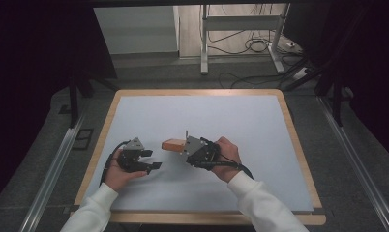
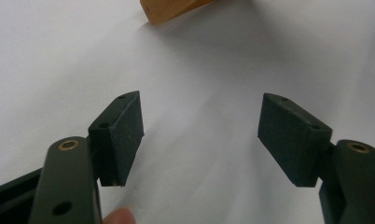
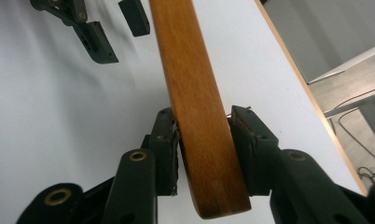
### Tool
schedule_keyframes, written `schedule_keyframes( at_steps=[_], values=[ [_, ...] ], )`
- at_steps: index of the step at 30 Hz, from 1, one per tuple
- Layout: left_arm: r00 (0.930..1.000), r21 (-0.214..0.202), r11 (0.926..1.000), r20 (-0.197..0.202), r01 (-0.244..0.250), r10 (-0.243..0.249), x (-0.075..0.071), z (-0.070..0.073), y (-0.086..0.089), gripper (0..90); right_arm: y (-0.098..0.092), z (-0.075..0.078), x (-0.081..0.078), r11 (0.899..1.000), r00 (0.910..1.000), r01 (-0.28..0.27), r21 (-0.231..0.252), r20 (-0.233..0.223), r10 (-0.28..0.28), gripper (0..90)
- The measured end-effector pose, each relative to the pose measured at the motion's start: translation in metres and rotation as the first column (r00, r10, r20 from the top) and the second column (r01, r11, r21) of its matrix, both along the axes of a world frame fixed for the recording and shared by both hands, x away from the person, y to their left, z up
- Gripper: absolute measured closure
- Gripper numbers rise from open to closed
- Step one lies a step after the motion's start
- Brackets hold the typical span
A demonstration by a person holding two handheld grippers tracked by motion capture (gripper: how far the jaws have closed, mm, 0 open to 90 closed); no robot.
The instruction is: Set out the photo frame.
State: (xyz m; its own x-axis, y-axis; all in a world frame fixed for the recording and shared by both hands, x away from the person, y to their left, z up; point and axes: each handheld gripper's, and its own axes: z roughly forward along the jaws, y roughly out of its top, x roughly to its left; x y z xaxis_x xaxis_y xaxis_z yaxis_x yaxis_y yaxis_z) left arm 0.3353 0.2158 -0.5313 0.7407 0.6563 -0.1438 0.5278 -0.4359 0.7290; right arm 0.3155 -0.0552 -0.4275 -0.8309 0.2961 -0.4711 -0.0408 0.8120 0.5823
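Wooden block [image 3: 195,116]: clamped in your right gripper [image 3: 204,135], long axis running straight out ahead of jaws. Your left gripper [image 2: 199,135]: jaws apart, empty; block's free end just ahead.

Worktop [image 1: 134,104]: white mat, wooden rim. Left tool [image 1: 153,160] in left hand [image 1: 116,173], jaws apart, pointing right toward wooden block [image 1: 172,144]. Right tool [image 1: 185,147] in right hand [image 1: 228,155], touching block's right end. Tools near each other, apart. White sleeves [image 1: 262,205] enter from bottom.
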Motion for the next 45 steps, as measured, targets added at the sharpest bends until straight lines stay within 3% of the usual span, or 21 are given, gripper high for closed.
schedule_keyframes(
  at_steps=[8, 15, 20, 32, 45],
  values=[
    [1.0, 0.001, 1.0, 0.004, 0.001, -0.001, 0.001, -0.001, 0.001, 30.3, -0.006, 0.012, -0.007, 0.999, 0.9994, -0.029, 0.02, -0.019, 0.029, 68.8],
    [0.9999, -0.003, 1.0, 0.015, -0.006, 0.007, 0.0, 0.0, 0.001, 30.3, -0.023, 0.026, -0.021, 0.996, 0.9907, -0.075, 0.05, -0.109, 0.08, 69.5],
    [0.9999, -0.002, 1.0, 0.015, -0.005, 0.005, 0.0, 0.0, 0.0, 30.3, -0.031, 0.027, -0.022, 0.996, 0.9886, -0.068, 0.063, -0.13, 0.076, 69.1],
    [0.9999, -0.007, 1.0, 0.011, -0.006, 0.006, 0.0, 0.0, 0.0, 30.1, -0.034, 0.03, -0.002, 0.995, 0.9924, -0.004, 0.102, -0.122, 0.016, 65.7],
    [0.9998, -0.01, 0.9999, 0.017, -0.006, 0.006, 0.0, 0.001, 0.0, 29.4, -0.039, 0.028, 0.03, 0.986, 0.988, 0.103, 0.133, -0.129, -0.085, 58.7]
  ],
)
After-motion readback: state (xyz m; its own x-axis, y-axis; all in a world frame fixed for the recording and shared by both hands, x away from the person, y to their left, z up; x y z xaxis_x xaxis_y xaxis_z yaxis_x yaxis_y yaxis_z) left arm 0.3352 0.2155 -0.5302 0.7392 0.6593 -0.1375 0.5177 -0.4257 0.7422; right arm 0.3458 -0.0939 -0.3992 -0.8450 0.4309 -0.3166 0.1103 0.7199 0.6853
